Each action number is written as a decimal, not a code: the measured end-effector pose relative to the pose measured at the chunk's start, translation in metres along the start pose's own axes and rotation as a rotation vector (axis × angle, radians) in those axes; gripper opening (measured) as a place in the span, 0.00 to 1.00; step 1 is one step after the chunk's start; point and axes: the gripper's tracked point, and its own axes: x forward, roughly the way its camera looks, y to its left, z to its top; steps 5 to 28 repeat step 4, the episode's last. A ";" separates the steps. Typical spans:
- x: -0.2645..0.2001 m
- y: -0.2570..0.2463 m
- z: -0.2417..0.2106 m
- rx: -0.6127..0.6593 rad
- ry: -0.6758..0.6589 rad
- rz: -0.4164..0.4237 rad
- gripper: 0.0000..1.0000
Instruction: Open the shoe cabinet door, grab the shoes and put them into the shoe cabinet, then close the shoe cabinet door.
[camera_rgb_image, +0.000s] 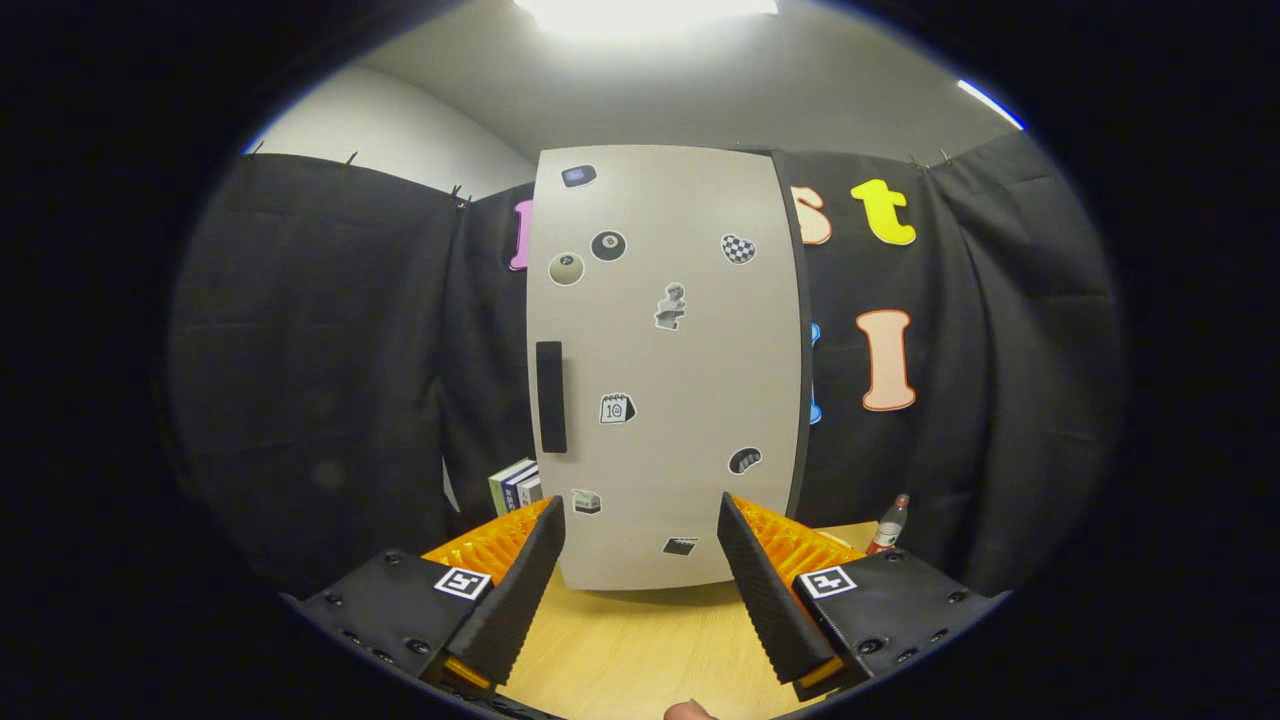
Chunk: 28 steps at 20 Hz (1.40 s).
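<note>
- Gripper view: tall pale grey shoe cabinet (665, 370) standing upright on the light wooden worktop (640, 650), door flat and closed, dotted with small stickers.
- Black vertical bar handle (550, 397) near the door's left edge, beyond the left finger.
- Claw (640, 545) spread wide, gripping nothing, aimed squarely at the door's lower part.
- Fits either a door awaiting opening or one closed again on shoes within; cannot tell which.
- Stacked books (515, 485) and a small bottle (888, 525) flanking the cabinet.

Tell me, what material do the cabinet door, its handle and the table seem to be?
Cabinet door: probably painted or laminated board, smooth matt pale grey with stickers. Handle: dark, matt, maybe plastic; unclear. Table: light wood or wood-look laminate, faint grain. The open tongs hold nothing.
</note>
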 end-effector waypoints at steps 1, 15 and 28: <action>0.003 -0.002 -0.001 -0.003 -0.001 -0.004 0.96; 0.004 -0.003 -0.001 -0.008 -0.004 -0.014 0.96; 0.004 -0.003 -0.001 -0.008 -0.004 -0.014 0.96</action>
